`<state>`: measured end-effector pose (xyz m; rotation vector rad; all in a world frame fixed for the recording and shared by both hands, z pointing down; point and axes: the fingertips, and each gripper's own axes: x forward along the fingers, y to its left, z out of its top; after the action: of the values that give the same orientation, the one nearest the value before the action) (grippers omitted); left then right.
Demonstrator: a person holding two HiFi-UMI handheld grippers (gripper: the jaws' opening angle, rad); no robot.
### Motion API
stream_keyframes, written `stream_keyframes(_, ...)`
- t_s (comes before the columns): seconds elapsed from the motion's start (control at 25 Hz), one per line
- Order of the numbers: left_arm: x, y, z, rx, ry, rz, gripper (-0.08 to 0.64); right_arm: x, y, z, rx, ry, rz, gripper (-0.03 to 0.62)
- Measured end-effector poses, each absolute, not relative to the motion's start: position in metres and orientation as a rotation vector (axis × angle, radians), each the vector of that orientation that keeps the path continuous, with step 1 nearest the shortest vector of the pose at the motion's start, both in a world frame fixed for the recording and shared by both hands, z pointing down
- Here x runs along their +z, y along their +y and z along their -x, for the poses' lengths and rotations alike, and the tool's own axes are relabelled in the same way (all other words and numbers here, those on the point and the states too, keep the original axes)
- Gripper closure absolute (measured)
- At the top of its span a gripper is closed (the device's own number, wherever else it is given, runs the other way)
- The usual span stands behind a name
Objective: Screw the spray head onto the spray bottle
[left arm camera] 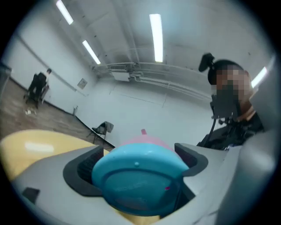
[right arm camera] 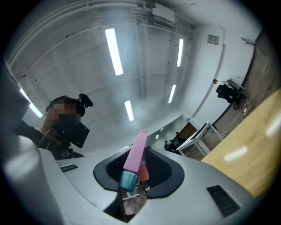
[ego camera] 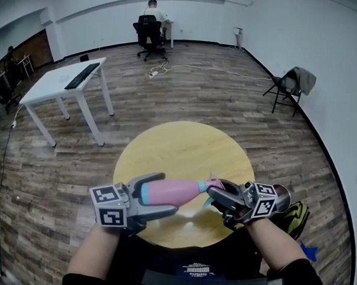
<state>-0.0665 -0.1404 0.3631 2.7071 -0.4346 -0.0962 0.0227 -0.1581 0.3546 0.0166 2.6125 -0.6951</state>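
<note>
At lower left of the head view the left gripper (ego camera: 164,194) is clamped round the blue-bottomed end of the pink spray bottle (ego camera: 179,191), held level above the round yellow table (ego camera: 184,145); to its right the right gripper (ego camera: 213,193), jaws half closed, pinches the pink spray head (right arm camera: 136,151) at the bottle's neck

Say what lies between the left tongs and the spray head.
The bottle, held by the left tongs, fills that stretch, its neck reaching the spray head; head view shows it.
</note>
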Motion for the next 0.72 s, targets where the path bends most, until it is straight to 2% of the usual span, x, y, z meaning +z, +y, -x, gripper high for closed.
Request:
stream_keyframes(0.2, 0.374, -0.131, 0.061, -0.228, -0.123, -2.318, 0.040, 0.341, -0.130, -0.024, -0.339, 2.768, -0.102, 0.486)
stream_keyframes(0.36, 0.382, -0.118, 0.049, -0.170, 0.005, -2.191, 0.041, 0.341, -0.119, -0.031, -0.226, 2.795, -0.169, 0.486)
stream_keyframes(0.6, 0.348, -0.141, 0.059, -0.359, -0.238, -2.448, 0.035, 0.334, -0.147, -0.037, -0.549, 2.586, -0.095, 0.488)
stream_keyframes(0.72, 0.336, -0.146, 0.062, -0.357, -0.432, -2.649, 0.034, 0.339, -0.169, -0.041, -0.732, 2.455, -0.030, 0.488)
